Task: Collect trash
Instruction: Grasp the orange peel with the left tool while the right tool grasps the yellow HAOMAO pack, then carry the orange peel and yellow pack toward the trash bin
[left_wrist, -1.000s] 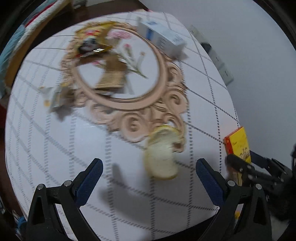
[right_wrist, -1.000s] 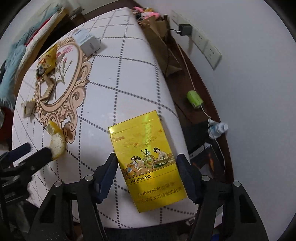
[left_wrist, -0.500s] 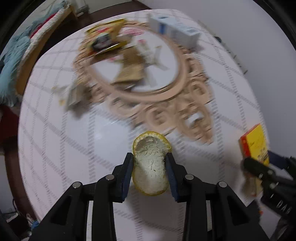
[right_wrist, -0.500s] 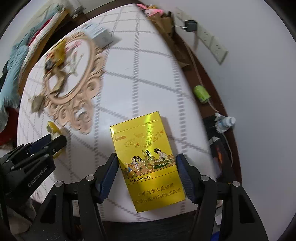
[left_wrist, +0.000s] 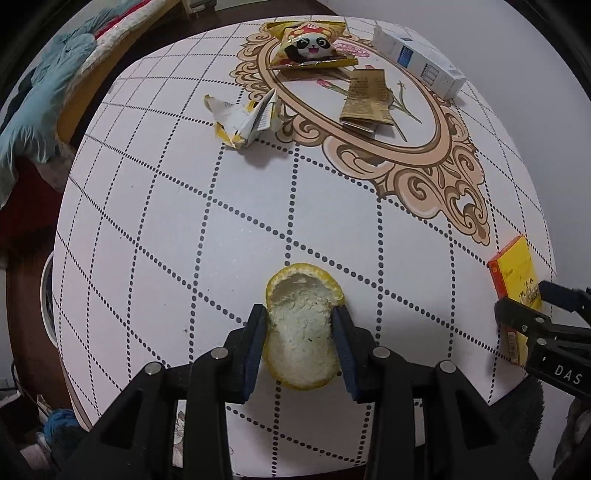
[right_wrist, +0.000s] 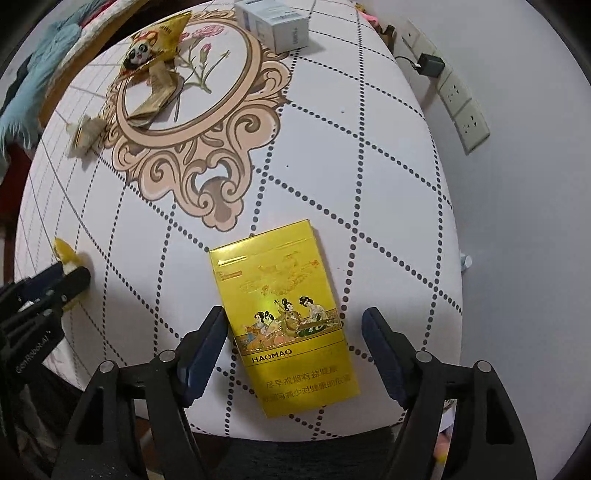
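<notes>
Left wrist view: my left gripper (left_wrist: 300, 332) is clamped on the citrus peel (left_wrist: 303, 328), a curled yellow rind with white pith facing up, at 6 o'clock on the table (left_wrist: 147, 221).

Right wrist view: my right gripper (right_wrist: 293, 347) has just been opening; its pads stand clear of the glossy yellow cigarette pack (right_wrist: 284, 314), which lies flat between them at 6 o'clock.
</notes>
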